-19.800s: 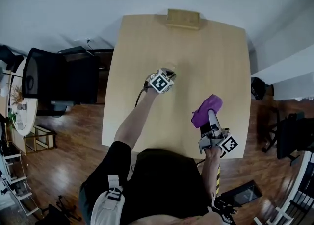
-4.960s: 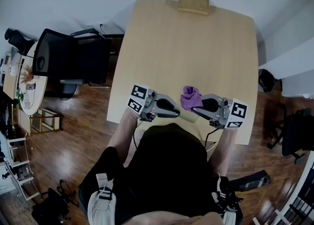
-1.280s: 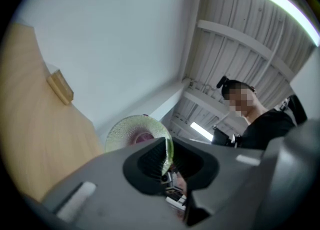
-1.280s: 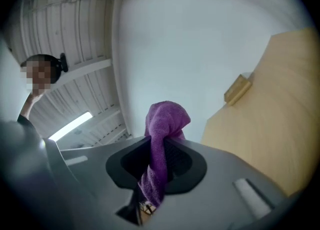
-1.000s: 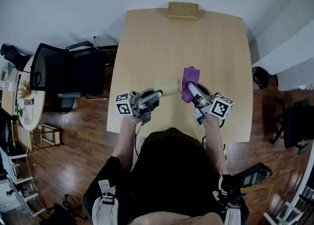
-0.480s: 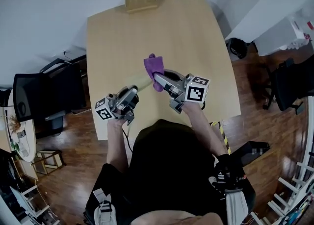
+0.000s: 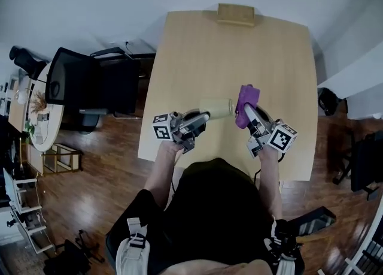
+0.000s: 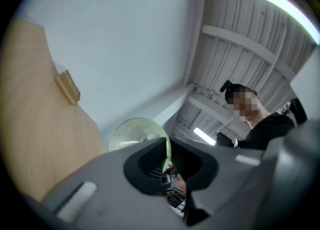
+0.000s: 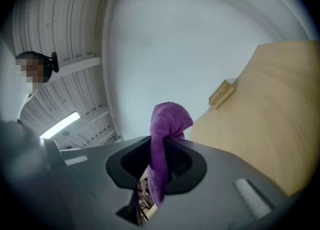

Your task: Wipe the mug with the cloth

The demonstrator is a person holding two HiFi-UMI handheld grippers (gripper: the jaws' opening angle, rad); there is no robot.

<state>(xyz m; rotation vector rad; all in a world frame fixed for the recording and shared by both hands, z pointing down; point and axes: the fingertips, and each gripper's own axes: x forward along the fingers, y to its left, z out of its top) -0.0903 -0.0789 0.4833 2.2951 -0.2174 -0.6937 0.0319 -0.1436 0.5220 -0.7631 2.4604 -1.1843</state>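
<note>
Here, left gripper (image 7: 200,116) fingers pinched the green mug (image 7: 215,107) by its rim, just closing tighter; right gripper (image 7: 248,112) fingers clamped the purple cloth (image 7: 248,96), just beside the mug

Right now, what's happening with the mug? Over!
Left gripper shut on mug, at rim. Right gripper shut on purple cloth, beside mug. Nothing blocking.

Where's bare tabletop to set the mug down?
The table is bare from the wooden block at its far edge to the mug. Crowded only near you, where the left tool grips the mug beside the cloth in the right tool.
</note>
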